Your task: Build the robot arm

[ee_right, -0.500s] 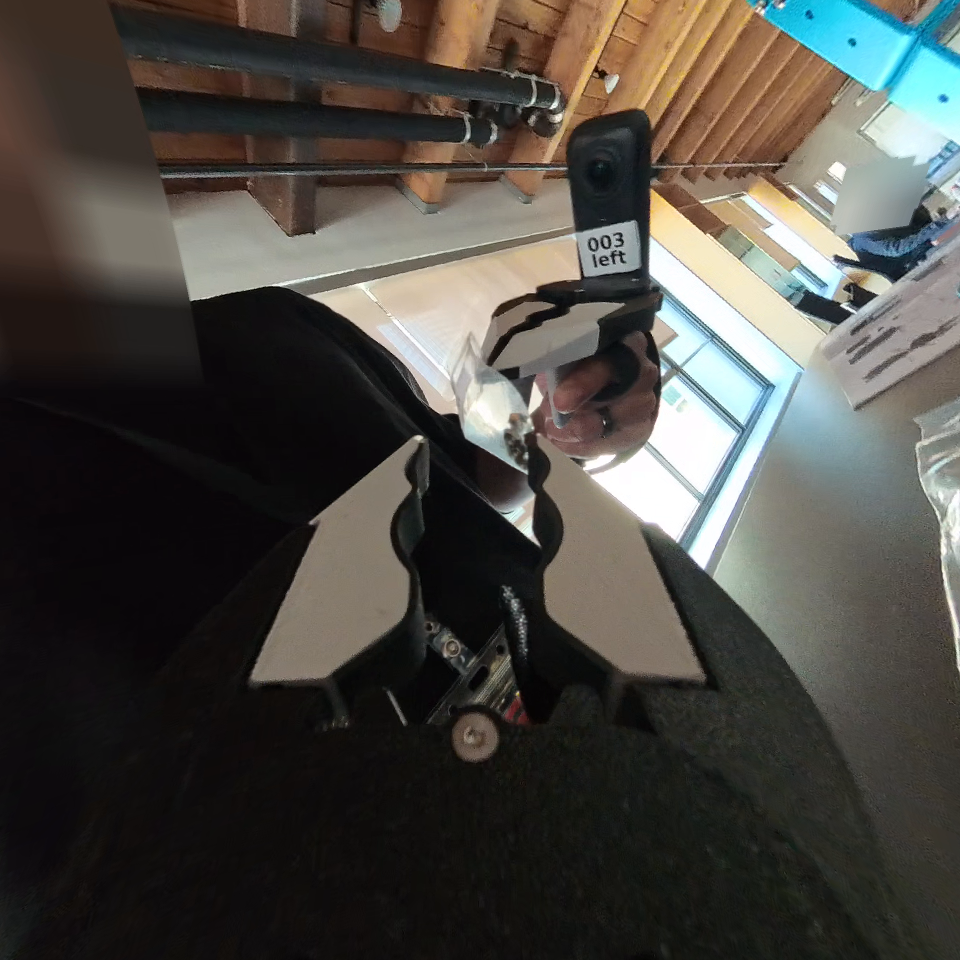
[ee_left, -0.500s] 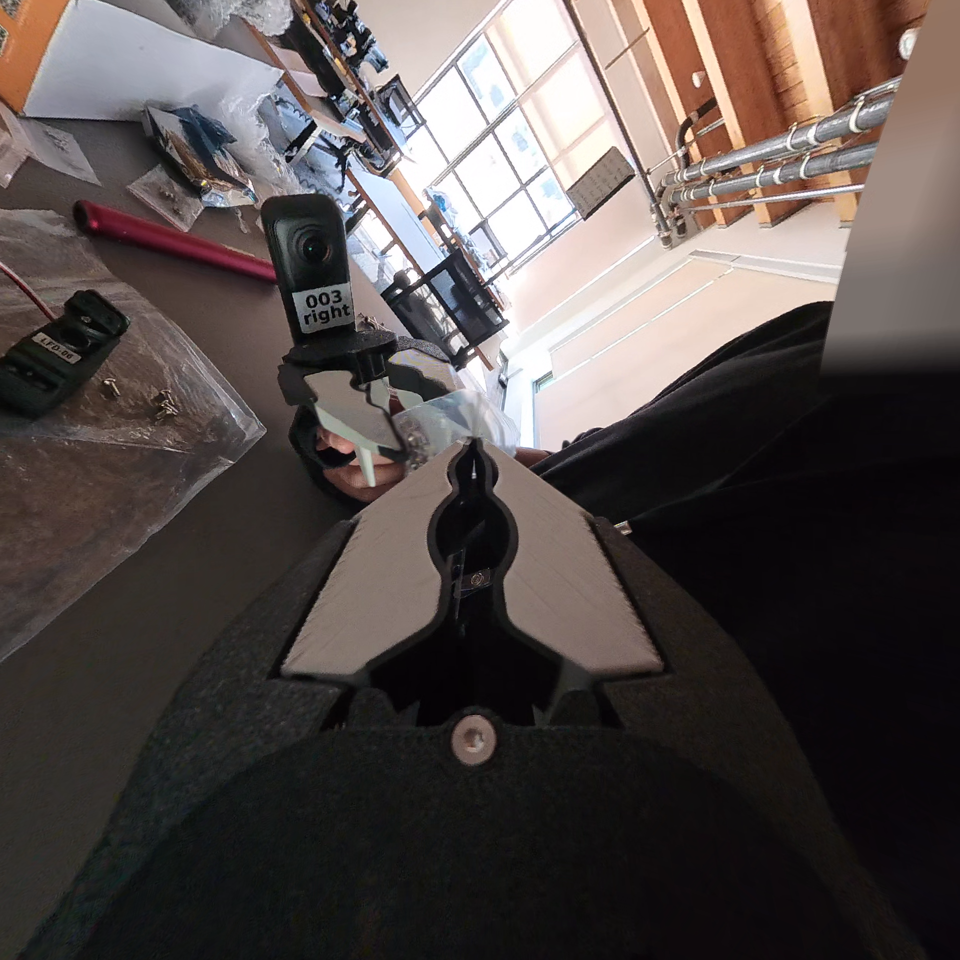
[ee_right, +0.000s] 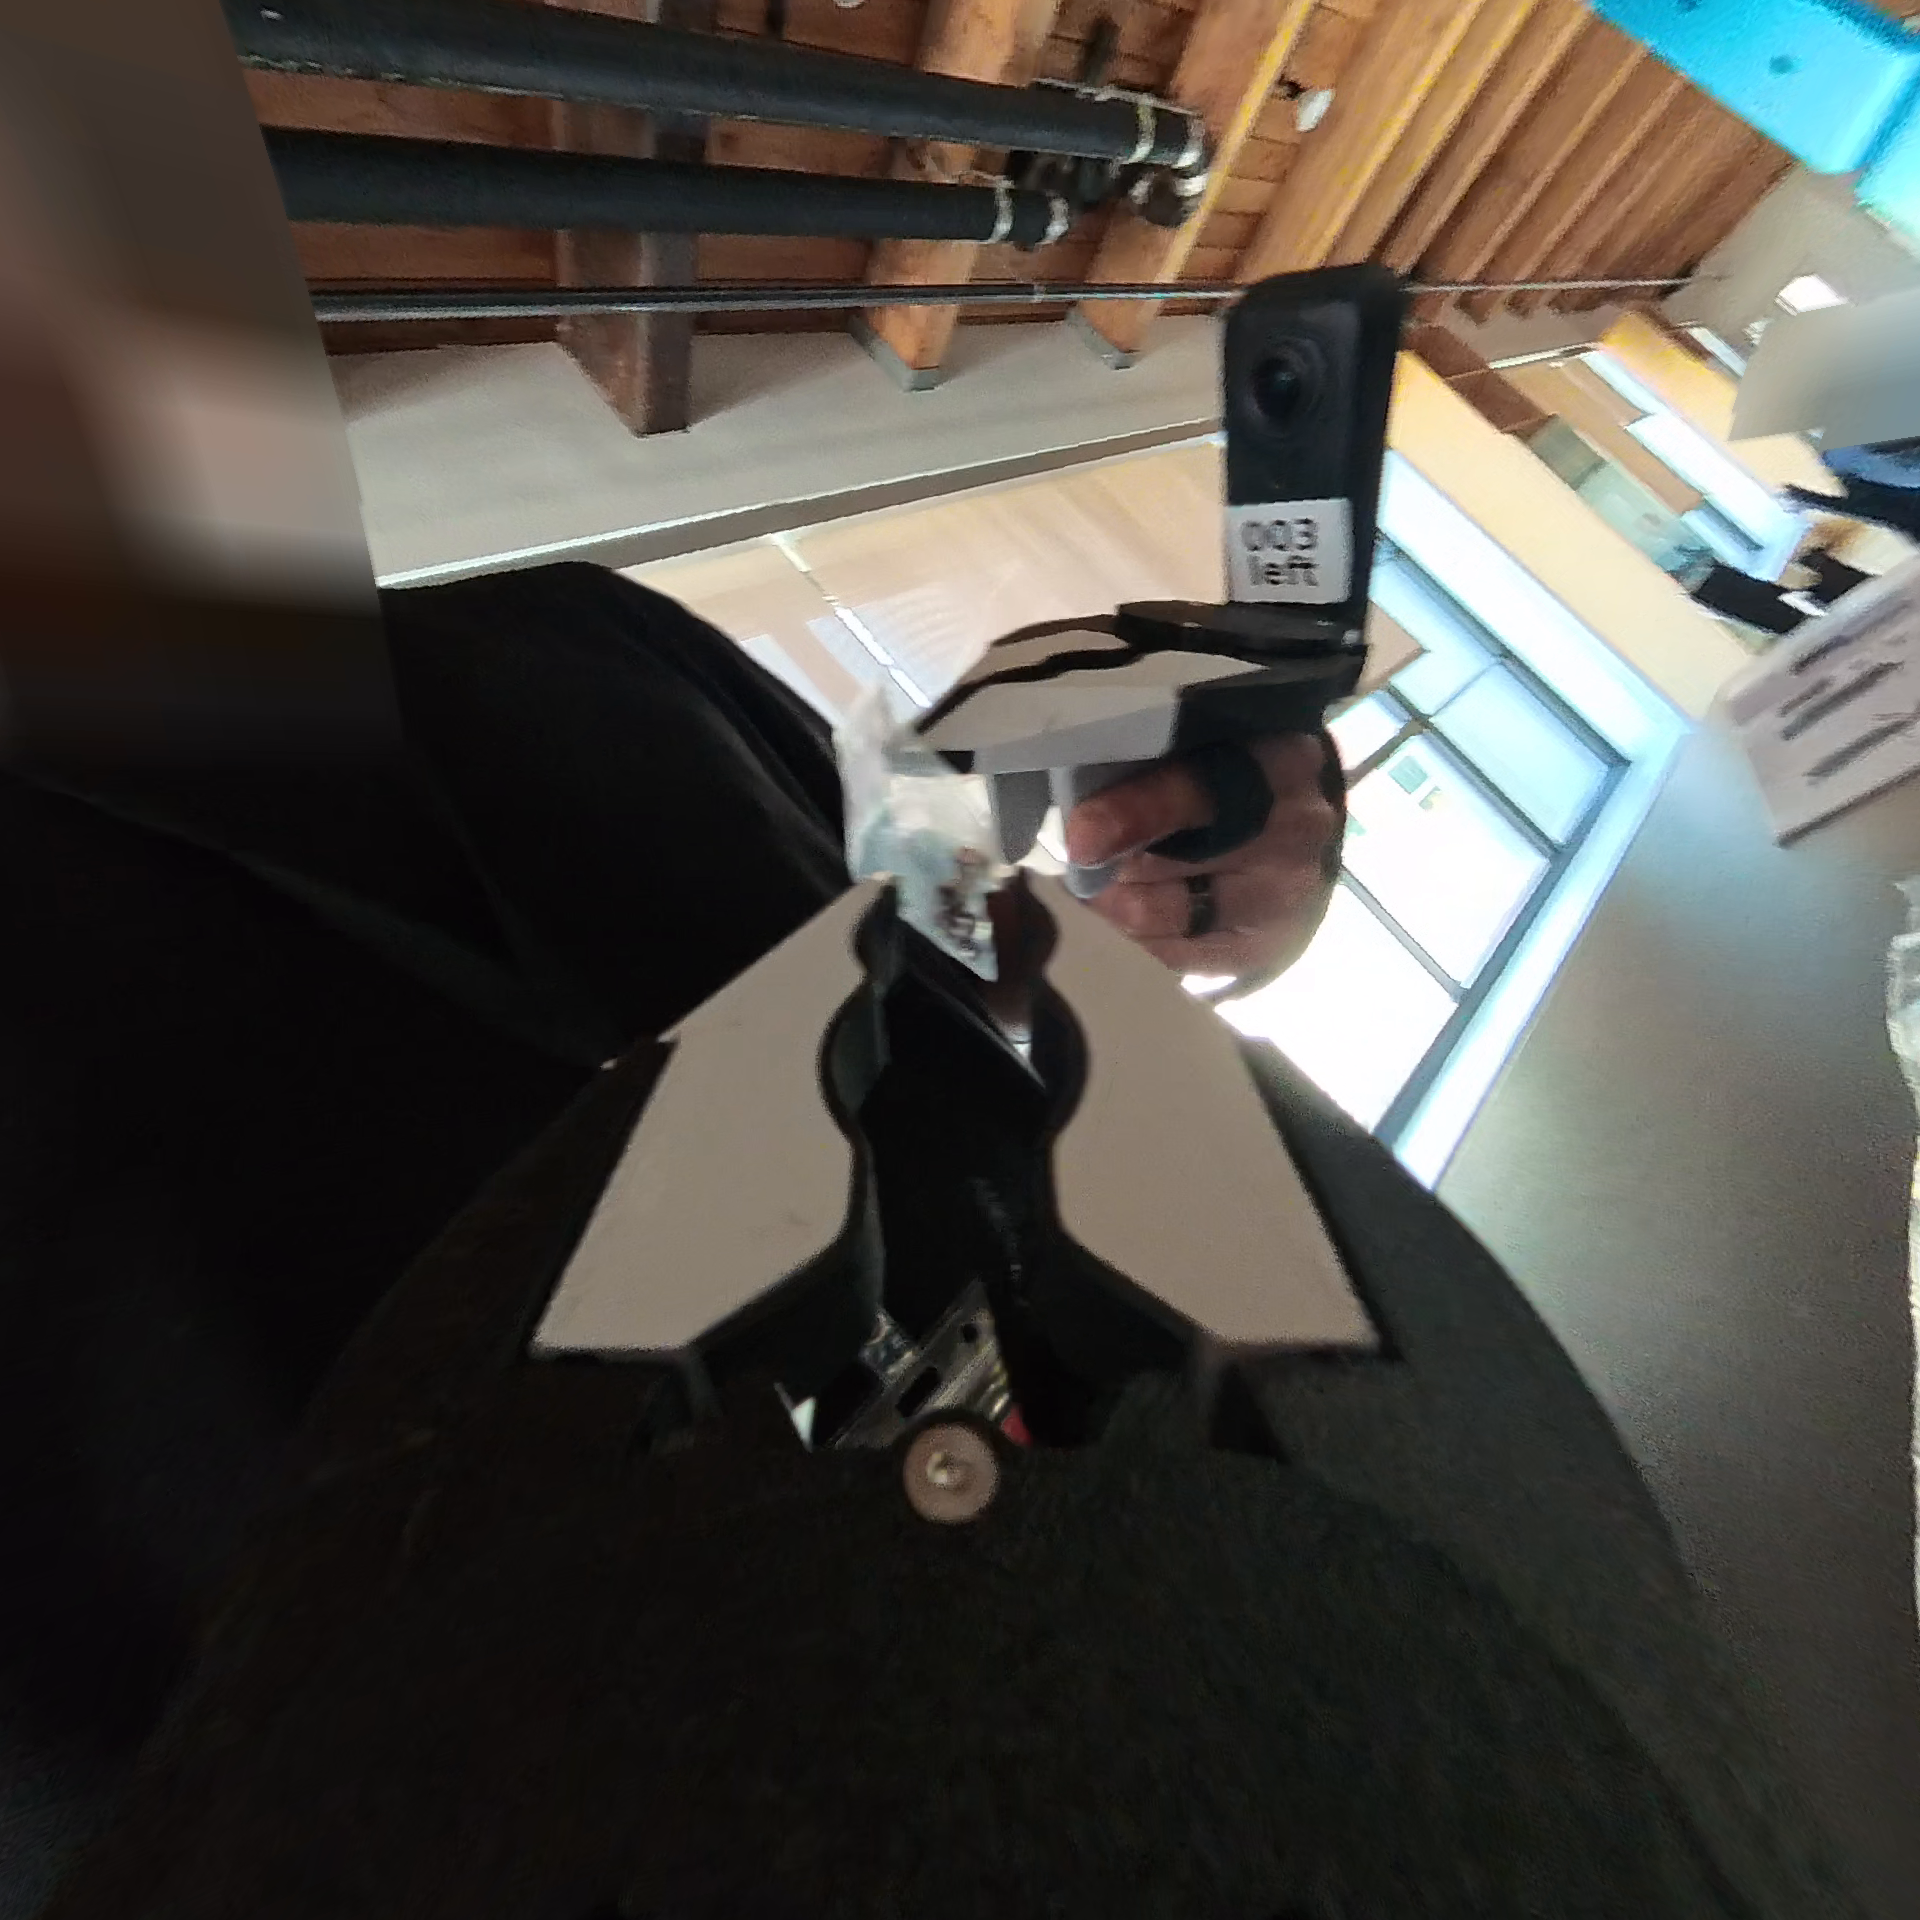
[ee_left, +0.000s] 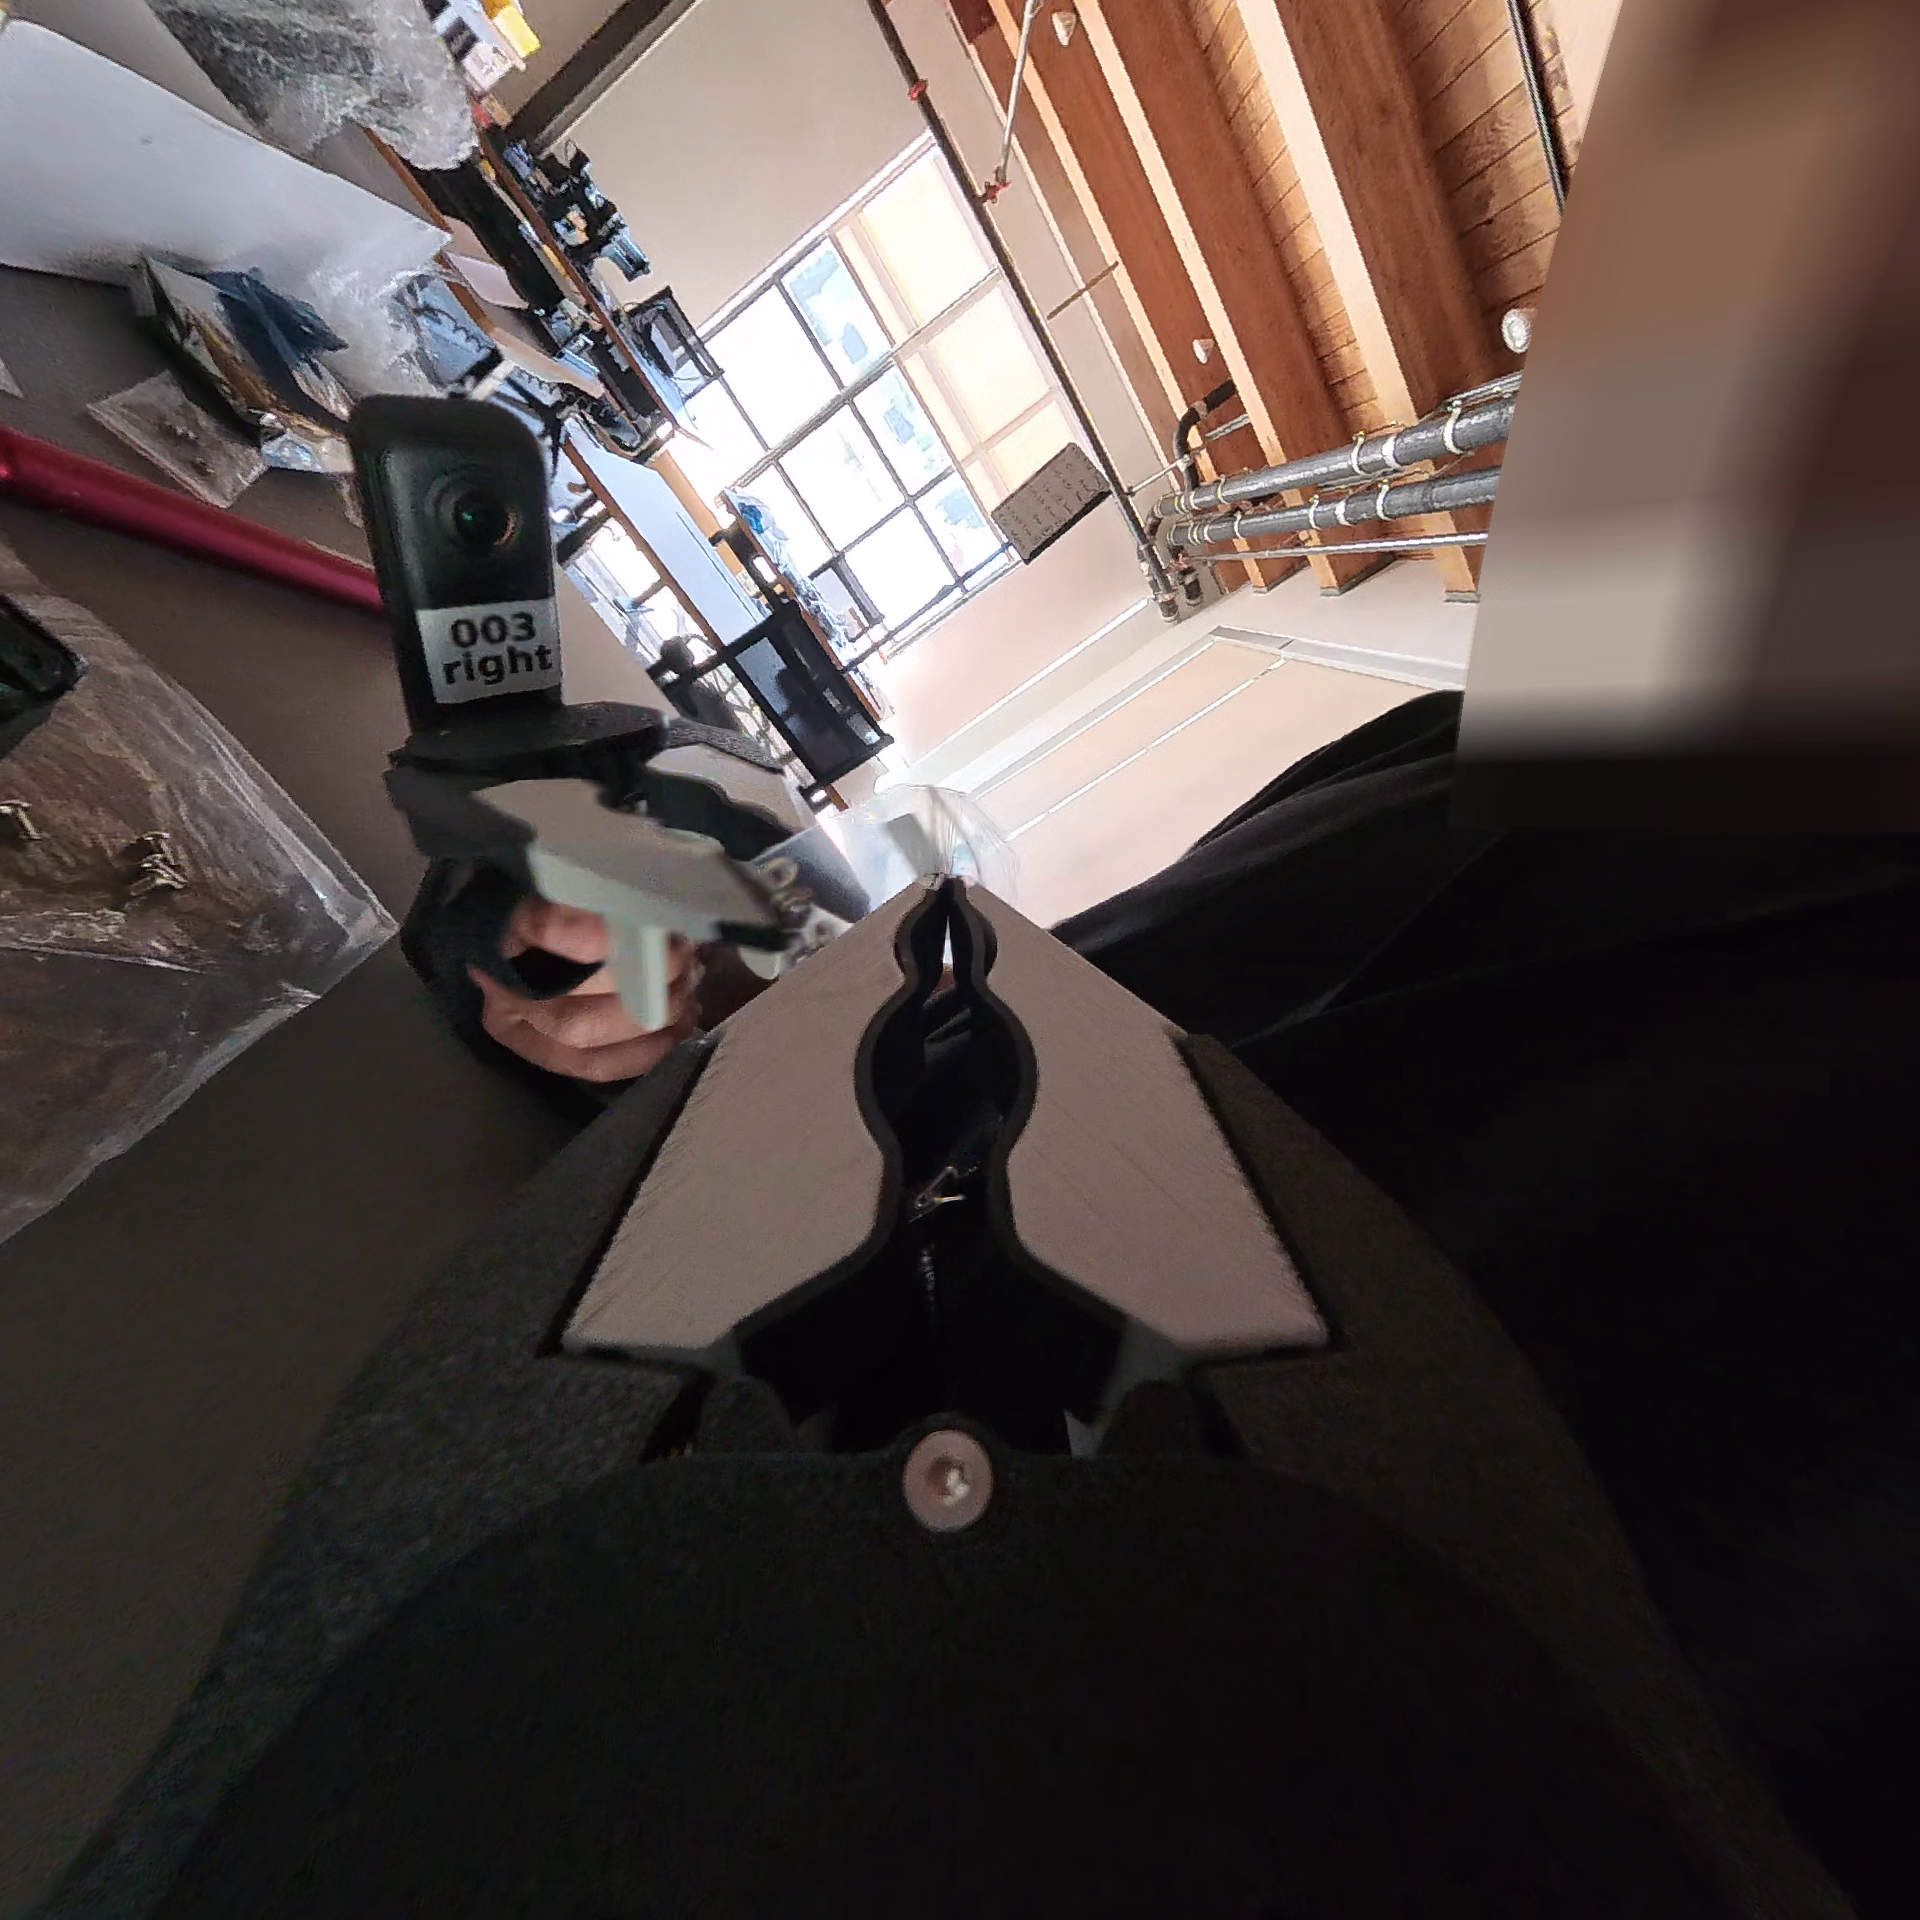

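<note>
Both grippers raised off the table (ee_left: 312, 1195), tips meeting in front of a person in a black top (ee_left: 1507, 1039). Left gripper (ee_left: 948, 883) jaws pressed together on the top edge of a small clear bag (ee_right: 935, 883). The bag hangs between the two grippers, small dark bits inside, too blurred to tell what. Right gripper (ee_right: 951, 894) jaws apart, the bag's lower end sitting in the gap; contact with the left finger (ee_right: 727, 1122) cannot be told. A hand (ee_right: 1205, 862) grips each handle. On the table behind: red tube (ee_left: 187, 514), plastic sheet (ee_left: 156, 935) with screws (ee_left: 151, 868) on it.
</note>
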A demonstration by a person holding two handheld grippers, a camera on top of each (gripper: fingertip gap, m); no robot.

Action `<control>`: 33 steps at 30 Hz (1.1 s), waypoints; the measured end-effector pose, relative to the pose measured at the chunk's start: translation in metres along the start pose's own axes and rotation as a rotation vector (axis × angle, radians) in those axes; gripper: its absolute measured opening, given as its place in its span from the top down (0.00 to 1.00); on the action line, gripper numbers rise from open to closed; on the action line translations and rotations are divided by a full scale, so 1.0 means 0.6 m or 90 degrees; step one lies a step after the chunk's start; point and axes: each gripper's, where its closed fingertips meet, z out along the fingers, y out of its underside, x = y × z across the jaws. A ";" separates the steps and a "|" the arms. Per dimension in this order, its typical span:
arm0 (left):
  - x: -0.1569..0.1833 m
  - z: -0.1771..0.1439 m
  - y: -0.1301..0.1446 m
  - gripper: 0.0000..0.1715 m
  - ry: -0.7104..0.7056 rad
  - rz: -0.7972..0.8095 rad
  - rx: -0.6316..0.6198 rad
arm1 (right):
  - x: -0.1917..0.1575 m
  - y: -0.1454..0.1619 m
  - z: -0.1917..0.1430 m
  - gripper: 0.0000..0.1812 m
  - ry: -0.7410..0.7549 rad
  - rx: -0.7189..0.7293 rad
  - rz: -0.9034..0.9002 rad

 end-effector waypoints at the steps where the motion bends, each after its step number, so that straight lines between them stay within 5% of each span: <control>1: -0.003 -0.002 -0.002 1.00 -0.003 0.000 0.005 | -0.007 -0.001 -0.003 0.96 -0.014 -0.001 -0.005; 5: -0.020 -0.011 -0.001 1.00 -0.027 0.003 0.011 | -0.013 -0.007 -0.021 0.98 0.013 0.005 -0.029; 7: -0.028 -0.010 -0.001 1.00 -0.025 -0.008 0.019 | -0.011 -0.006 -0.026 0.89 0.030 -0.003 -0.022; 9: -0.036 -0.005 0.002 1.00 -0.027 -0.010 0.018 | -0.013 0.000 -0.028 0.98 0.033 -0.028 -0.021; 13: -0.047 0.000 -0.002 1.00 -0.030 -0.008 0.031 | -0.010 -0.002 -0.034 0.98 0.067 -0.044 -0.035; 16: -0.049 0.004 -0.006 1.00 -0.021 -0.009 0.035 | -0.004 -0.002 -0.034 0.88 0.093 -0.054 -0.033; 19: -0.049 0.010 -0.008 1.00 -0.017 -0.007 0.032 | -0.001 0.001 -0.031 0.98 0.093 -0.062 -0.044; 26: -0.060 0.000 -0.010 1.00 -0.036 0.002 0.037 | 0.003 -0.012 -0.047 0.98 0.112 -0.042 -0.039; 33: -0.103 -0.019 0.025 1.00 -0.133 0.052 0.002 | 0.043 0.009 -0.067 0.98 0.239 -0.105 -0.046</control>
